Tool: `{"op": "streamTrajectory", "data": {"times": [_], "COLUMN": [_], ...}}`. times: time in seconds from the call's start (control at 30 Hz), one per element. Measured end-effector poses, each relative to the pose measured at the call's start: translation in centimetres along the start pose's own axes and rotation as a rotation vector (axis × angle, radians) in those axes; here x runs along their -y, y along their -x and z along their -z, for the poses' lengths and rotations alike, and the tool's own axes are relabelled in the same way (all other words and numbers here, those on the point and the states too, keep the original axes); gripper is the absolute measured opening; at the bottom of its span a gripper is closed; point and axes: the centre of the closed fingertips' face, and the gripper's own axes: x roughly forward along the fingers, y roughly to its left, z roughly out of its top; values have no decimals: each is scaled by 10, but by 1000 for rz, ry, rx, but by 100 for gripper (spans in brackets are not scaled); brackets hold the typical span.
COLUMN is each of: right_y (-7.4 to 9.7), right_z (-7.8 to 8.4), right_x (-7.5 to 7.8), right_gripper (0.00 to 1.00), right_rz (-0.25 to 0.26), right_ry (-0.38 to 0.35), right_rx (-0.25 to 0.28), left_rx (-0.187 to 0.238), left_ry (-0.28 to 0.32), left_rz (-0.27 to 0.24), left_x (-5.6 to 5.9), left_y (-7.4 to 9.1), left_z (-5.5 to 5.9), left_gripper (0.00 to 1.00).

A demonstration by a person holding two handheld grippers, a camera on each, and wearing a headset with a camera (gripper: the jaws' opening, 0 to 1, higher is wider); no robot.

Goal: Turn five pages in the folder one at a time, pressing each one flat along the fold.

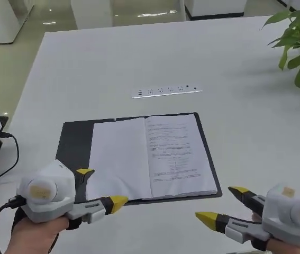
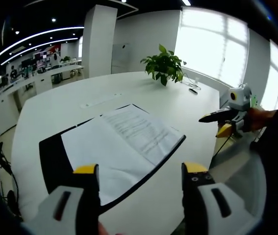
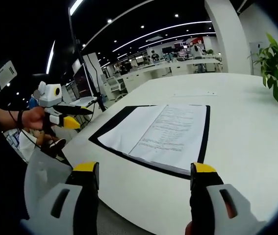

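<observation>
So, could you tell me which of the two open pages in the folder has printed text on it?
The right-hand page, on the side of the plant, carries lines of print; the left-hand page facing it is blank white.

The left gripper (image 1: 101,186) sits at the lower left of the head view, held from below by the left hand (image 1: 33,233). Its yellow-tipped jaws are spread wide and point toward the right. The right gripper (image 1: 222,202) sits at the lower right in the right hand (image 1: 282,247), jaws equally wide apart and pointing left.
</observation>
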Motion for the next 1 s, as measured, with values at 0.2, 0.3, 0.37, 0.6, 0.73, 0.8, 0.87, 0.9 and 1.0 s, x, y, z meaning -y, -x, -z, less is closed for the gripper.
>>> {"op": "streamTrajectory", "data": {"times": [0.2,0.3,0.37,0.6,0.73,0.8,0.87,0.9,1.0], "right_y": [1,1,2,0,-1,-2,-3,-3,-3], "right_z": [2,0,-1,1,0,0,1,3,5], "right_x": [0,3,4,6,9,10,11,12,13], "right_gripper": [76,77,77,79,79,79,78,78,78], "right_rz": [-17,-20,-23,-34,-30,-30,-28,-27,-25], "right_ry": [2,-7,-5,-4,-14,-17,-18,-18,-24], "right_rx": [-10,-4,-1,-6,3,4,-1,-7,-12], "left_rx": [0,4,5,-24,-38,-44,-45,-44,-52], "left_ry": [-20,-33,-46,-57,-71,-76,-80,-79,-75], "left_rz": [46,74,88,140,175,185,195,200,211], "left_x": [15,23,28,40,51,53,56,58,62], "left_y": [-19,-30,-38,-69,-85,-93,-101,-104,-117], "left_z": [-9,-14,-18,-24,-29,-29,-31,-32,-33], "left_gripper": [65,64,65,66,65,65,64,63,64]}}
